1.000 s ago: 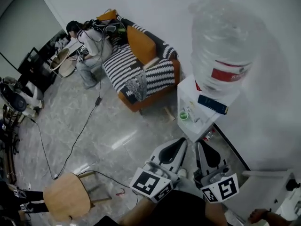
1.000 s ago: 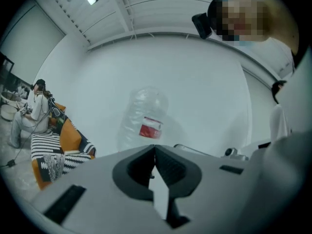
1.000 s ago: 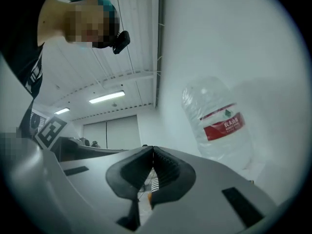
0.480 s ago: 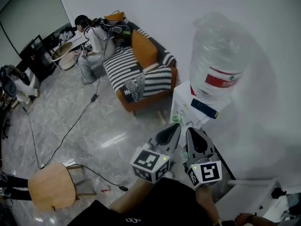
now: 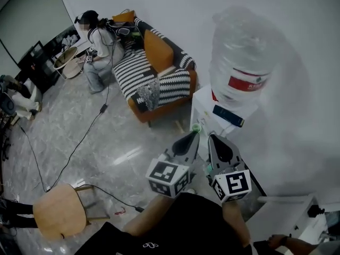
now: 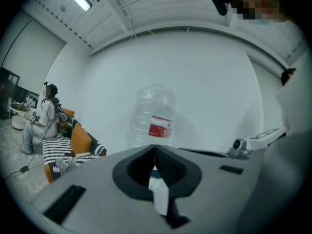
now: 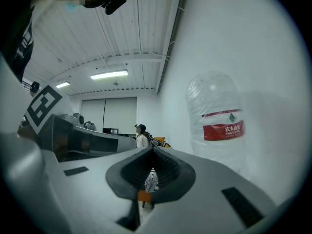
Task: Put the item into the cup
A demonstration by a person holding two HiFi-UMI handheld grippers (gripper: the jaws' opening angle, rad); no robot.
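Observation:
A small green cup [image 5: 196, 127] stands at the front of a white water dispenser [image 5: 204, 106] that carries a big clear bottle [image 5: 241, 52] with a red label. A dark blue flat item [image 5: 228, 116] lies on the dispenser's top beside the bottle. My left gripper [image 5: 194, 135] points at the dispenser with its tip just below the cup, its jaws closed together and empty. My right gripper [image 5: 212, 137] is beside it, also shut and empty. The bottle [image 6: 155, 116] fills the middle of the left gripper view and stands at the right in the right gripper view, bottle [image 7: 217, 116].
An orange sofa [image 5: 159, 73] with striped cushions stands left of the dispenser; a person [image 5: 98, 41] sits at its far end. A round wooden stool [image 5: 58, 214] is at lower left, and a cable [image 5: 79, 142] trails over the grey floor. The white wall backs the dispenser.
Both grippers have moved up toward the dispenser; the left tip now lies beside the green cup. Both have stayed shut.

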